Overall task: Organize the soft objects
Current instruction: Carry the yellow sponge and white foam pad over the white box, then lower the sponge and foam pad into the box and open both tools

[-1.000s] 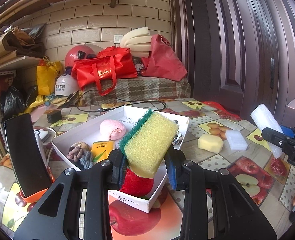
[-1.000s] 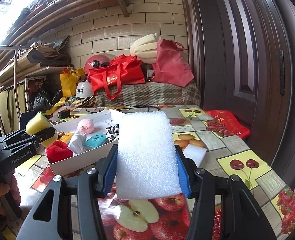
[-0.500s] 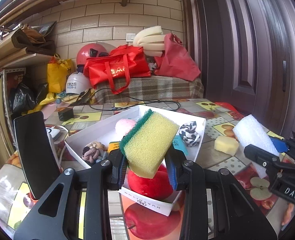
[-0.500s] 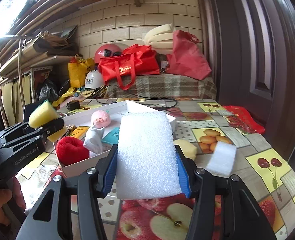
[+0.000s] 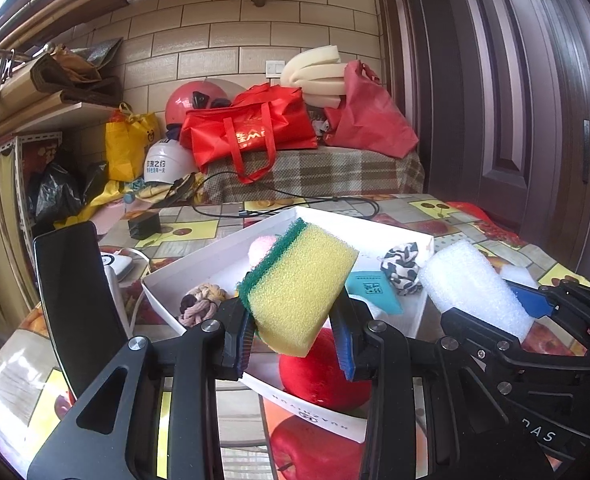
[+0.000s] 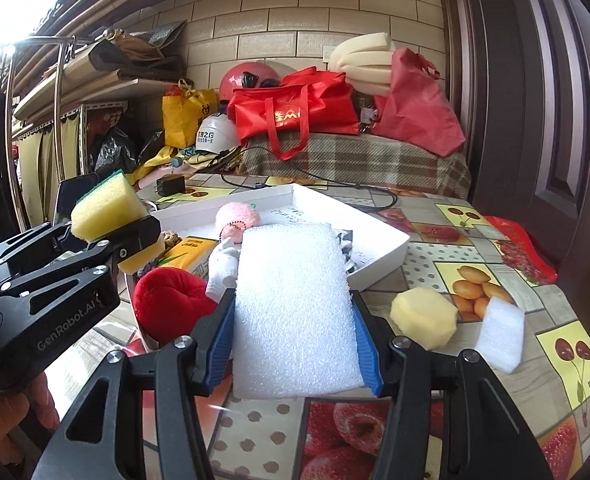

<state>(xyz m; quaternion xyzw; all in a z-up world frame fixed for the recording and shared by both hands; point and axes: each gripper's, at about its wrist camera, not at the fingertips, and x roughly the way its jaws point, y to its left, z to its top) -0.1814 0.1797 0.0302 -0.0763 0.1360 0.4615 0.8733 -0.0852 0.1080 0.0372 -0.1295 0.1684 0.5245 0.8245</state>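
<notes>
Daylight pours in from about ten o'clock, blowing out the upper-left corner of both views to white glare. The rest is evenly, softly lit with weak shadows. Fisheye bending curves the brick wall and door; black vignette rings the corners. Focus is sharp.

Two handheld grippers, both matte black with angular, open-framed bodies cut through by triangular and slotted holes. Round silver screw heads mark the pivots of each linkage. The left gripper has two black fingers lined with ribbed blue pads on their inner faces. Seen from the right wrist view, its side carries pale grey lettering, "GenRobot.AI". The right gripper has the same build, with blue ribbed pads, and in the left wrist view shows the letters "DAS".
</notes>
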